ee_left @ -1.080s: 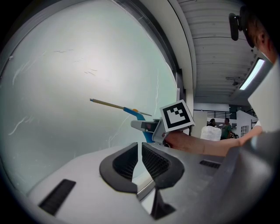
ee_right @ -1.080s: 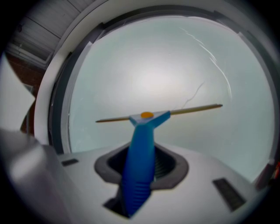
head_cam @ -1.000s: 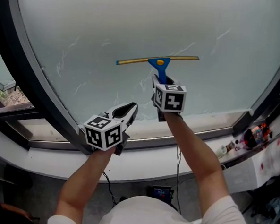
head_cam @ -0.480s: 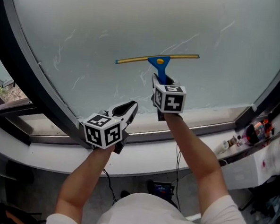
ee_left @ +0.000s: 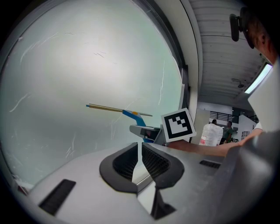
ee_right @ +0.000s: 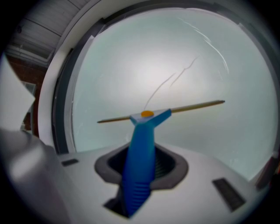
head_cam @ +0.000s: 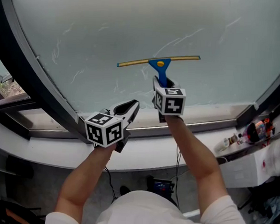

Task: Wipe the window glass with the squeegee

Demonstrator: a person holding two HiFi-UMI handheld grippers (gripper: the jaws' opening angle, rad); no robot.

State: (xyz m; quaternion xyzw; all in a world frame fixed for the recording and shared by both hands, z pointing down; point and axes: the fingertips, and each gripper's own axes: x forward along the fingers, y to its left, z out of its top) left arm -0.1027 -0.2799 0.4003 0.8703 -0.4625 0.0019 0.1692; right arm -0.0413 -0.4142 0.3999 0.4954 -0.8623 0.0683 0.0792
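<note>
Squeegee (head_cam: 158,62) rests against window glass (head_cam: 112,27), pinched by right claw (ee_right: 141,168); left claw (ee_left: 140,155) pressed together.

Your squeegee (ee_right: 139,144) has a smooth, glossy blue plastic handle, ribbed at its lower end. Behind the squeegee, the window glass (head_cam: 136,23) looks smooth but streaked. Below the squeegee, your right gripper (ee_right: 140,165) is matt grey plastic, its pads (ee_right: 162,169) black and ribbed.
</note>
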